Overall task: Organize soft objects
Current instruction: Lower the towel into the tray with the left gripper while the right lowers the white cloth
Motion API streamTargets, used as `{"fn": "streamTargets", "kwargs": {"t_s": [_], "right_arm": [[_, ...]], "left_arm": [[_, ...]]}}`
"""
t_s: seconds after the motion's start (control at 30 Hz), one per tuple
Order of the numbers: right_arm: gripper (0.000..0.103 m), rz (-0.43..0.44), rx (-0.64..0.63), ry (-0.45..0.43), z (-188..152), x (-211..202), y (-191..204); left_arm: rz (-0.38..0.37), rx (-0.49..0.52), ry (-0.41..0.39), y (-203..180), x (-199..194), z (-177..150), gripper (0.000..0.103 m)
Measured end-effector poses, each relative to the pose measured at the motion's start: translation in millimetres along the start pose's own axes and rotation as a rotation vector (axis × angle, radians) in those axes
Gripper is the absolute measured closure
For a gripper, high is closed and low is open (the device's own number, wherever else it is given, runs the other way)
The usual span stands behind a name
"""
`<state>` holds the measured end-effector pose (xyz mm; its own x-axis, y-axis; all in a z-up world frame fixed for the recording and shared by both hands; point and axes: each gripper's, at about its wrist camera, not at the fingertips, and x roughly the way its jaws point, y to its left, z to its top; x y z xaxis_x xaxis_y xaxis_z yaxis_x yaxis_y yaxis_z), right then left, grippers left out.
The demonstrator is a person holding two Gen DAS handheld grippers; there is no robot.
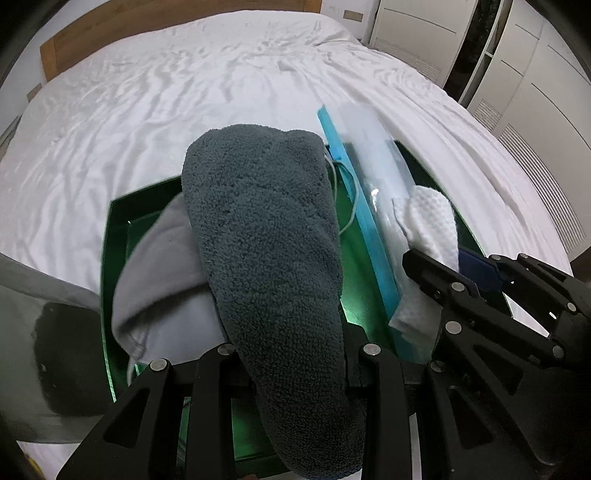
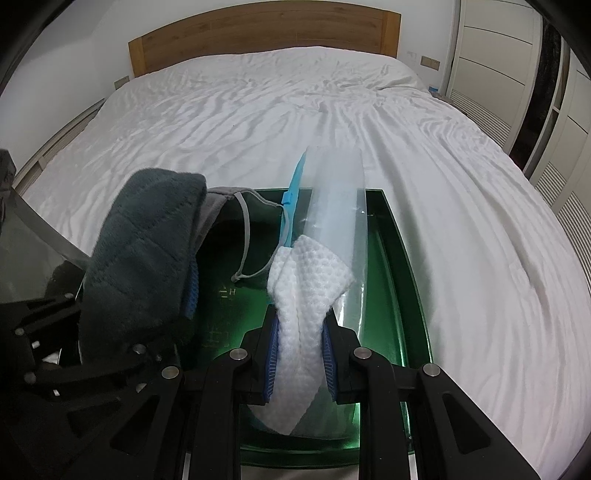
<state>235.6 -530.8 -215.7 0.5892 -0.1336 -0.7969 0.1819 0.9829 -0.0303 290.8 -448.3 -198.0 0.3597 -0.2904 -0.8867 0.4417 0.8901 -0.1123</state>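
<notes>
A dark grey fluffy towel [image 1: 266, 251] is clamped in my left gripper [image 1: 291, 373] and hangs over the green tray [image 1: 114, 221] on the bed. Its pile hides the fingertips. Under it in the tray lies a light grey cloth [image 1: 155, 280] with an elastic strap [image 2: 245, 236]. My right gripper [image 2: 301, 350] is shut on a white waffle cloth [image 2: 306, 288], with a clear bag [image 2: 338, 192] with a blue zip edge standing up against it. Whether the cloth is inside the bag I cannot tell. The right gripper [image 1: 454, 269] sits just right of the towel, over the tray [image 2: 406, 258].
The tray rests near the front edge of a wide bed with a wrinkled white sheet [image 2: 258, 110] and a wooden headboard [image 2: 258, 33]. White wardrobe doors [image 2: 491, 44] stand to the right. A glossy dark grey object [image 1: 55, 332] lies left of the tray.
</notes>
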Motion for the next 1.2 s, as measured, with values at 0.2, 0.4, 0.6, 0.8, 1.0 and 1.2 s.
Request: {"fn": "streamTargets", "kwargs": {"t_s": [0.2, 0.4, 0.6, 0.8, 1.0, 1.2], "right_arm": [[0.082, 0.002, 0.003, 0.020, -1, 8, 2], [0.082, 0.014, 0.005, 0.042, -4, 17, 1], [0.082, 0.018, 0.000, 0.047, -3, 20, 0], [0.081, 0.013, -0.007, 0.054, -5, 20, 1], [0.081, 0.012, -0.019, 0.066, -5, 20, 1], [0.080, 0.013, -0.035, 0.082, -8, 19, 2]], "left_arm": [[0.028, -0.016, 0.025, 0, 11, -2, 0.076], [0.030, -0.005, 0.036, -1, 18, -1, 0.076], [0.029, 0.005, 0.032, -2, 20, -1, 0.076], [0.032, 0.011, 0.030, -4, 22, -1, 0.074], [0.037, 0.012, 0.024, -5, 22, -1, 0.074], [0.041, 0.017, 0.023, -7, 23, -2, 0.073]]}}
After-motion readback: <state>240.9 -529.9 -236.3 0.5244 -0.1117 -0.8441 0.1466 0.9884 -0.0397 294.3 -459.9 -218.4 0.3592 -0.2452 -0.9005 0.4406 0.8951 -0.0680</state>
